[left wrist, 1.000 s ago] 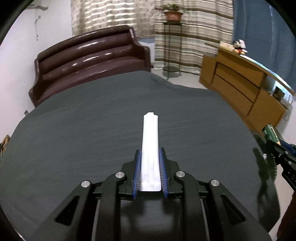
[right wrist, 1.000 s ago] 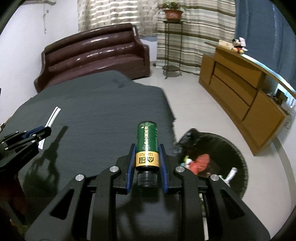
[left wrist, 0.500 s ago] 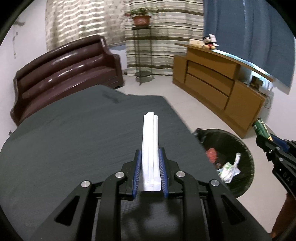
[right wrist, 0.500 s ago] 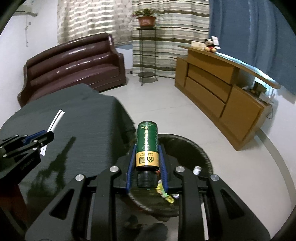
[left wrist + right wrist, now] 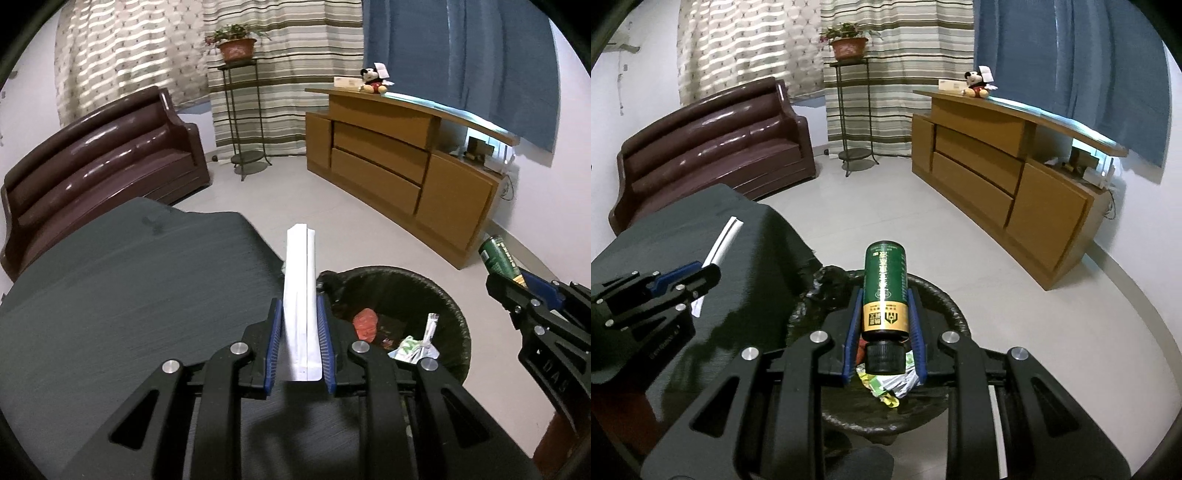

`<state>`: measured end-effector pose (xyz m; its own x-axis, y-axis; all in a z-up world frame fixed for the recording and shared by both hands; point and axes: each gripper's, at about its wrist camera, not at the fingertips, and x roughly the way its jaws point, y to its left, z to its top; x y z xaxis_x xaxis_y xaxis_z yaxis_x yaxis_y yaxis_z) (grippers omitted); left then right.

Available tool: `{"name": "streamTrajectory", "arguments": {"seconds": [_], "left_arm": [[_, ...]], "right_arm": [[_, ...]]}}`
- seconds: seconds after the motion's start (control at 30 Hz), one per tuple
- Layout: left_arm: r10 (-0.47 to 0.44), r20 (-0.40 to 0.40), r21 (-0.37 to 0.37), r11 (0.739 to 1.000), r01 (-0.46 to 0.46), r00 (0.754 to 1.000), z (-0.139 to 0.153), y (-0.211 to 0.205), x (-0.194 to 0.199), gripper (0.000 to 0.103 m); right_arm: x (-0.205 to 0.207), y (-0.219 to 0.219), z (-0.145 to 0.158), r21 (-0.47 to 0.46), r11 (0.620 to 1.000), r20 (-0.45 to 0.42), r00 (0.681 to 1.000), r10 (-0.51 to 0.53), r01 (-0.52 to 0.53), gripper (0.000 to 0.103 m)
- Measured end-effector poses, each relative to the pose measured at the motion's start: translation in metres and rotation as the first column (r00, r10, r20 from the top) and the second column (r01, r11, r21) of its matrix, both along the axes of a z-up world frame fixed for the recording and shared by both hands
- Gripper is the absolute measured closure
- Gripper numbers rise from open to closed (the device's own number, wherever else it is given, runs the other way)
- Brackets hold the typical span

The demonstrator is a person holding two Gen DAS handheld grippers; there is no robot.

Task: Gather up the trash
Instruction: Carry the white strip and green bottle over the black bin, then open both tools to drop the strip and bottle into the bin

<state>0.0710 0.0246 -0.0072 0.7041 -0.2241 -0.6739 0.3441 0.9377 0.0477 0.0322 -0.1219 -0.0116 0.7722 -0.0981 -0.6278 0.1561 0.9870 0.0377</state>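
My left gripper (image 5: 300,325) is shut on a long white paper wrapper (image 5: 300,288), held over the right edge of the dark table (image 5: 129,288) beside the black trash bin (image 5: 448,310). My right gripper (image 5: 884,325) is shut on a green bottle with a gold label and black cap (image 5: 885,291), held directly above the bin (image 5: 955,312). The bin holds a red wrapper (image 5: 365,324) and crumpled packets (image 5: 413,347). The right gripper with the bottle (image 5: 500,258) shows at the right of the left wrist view. The left gripper (image 5: 698,273) with the wrapper (image 5: 722,240) shows in the right wrist view.
A brown leather sofa (image 5: 92,162) stands behind the table. A wooden sideboard (image 5: 399,170) with a plush toy (image 5: 373,81) lines the right wall. A metal plant stand (image 5: 240,110) stands by striped curtains. Pale tiled floor (image 5: 923,221) surrounds the bin.
Both grippers have swung right, away from the table's middle toward the bin. The bottle is now over the bin's opening and the wrapper is at the table's edge beside it.
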Motion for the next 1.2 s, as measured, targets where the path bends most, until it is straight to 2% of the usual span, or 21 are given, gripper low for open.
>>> {"name": "streamTrajectory", "arguments": {"seconds": [0.63,0.73,0.77,0.87,1.0,1.07,1.2], "left_arm": [[-0.016,-0.049,0.016,1.0,0.017,0.999,-0.017,-0.039,0.018,0.082],[-0.009,-0.066,0.013,1.0,0.01,0.998,-0.019,-0.039,0.021,0.081],[-0.006,-0.079,0.012,1.0,0.007,0.997,-0.021,-0.038,0.022,0.078],[-0.005,-0.089,0.01,1.0,0.006,0.996,-0.023,-0.038,0.024,0.065],[-0.006,-0.085,0.012,1.0,0.007,0.996,-0.024,-0.038,0.022,0.057],[-0.005,-0.083,0.013,1.0,0.006,0.997,-0.024,-0.038,0.022,0.052],[-0.003,-0.074,0.01,1.0,0.003,0.997,-0.024,-0.037,0.021,0.045]], "right_arm": [[0.019,-0.024,-0.019,0.042,0.998,-0.033,0.999,-0.035,0.036,0.08],[0.023,-0.028,-0.022,0.049,0.998,-0.035,0.998,-0.046,0.048,0.076],[0.023,-0.027,-0.022,0.049,0.998,-0.037,0.998,-0.047,0.049,0.07],[0.023,-0.028,-0.024,0.051,0.997,-0.036,0.998,-0.053,0.055,0.064],[0.022,-0.029,-0.024,0.053,0.996,-0.038,0.997,-0.063,0.065,0.063],[0.021,-0.032,-0.024,0.052,0.996,-0.033,0.997,-0.075,0.076,0.056],[0.017,-0.037,-0.021,0.036,0.995,-0.013,0.995,-0.097,0.097,0.047]]}}
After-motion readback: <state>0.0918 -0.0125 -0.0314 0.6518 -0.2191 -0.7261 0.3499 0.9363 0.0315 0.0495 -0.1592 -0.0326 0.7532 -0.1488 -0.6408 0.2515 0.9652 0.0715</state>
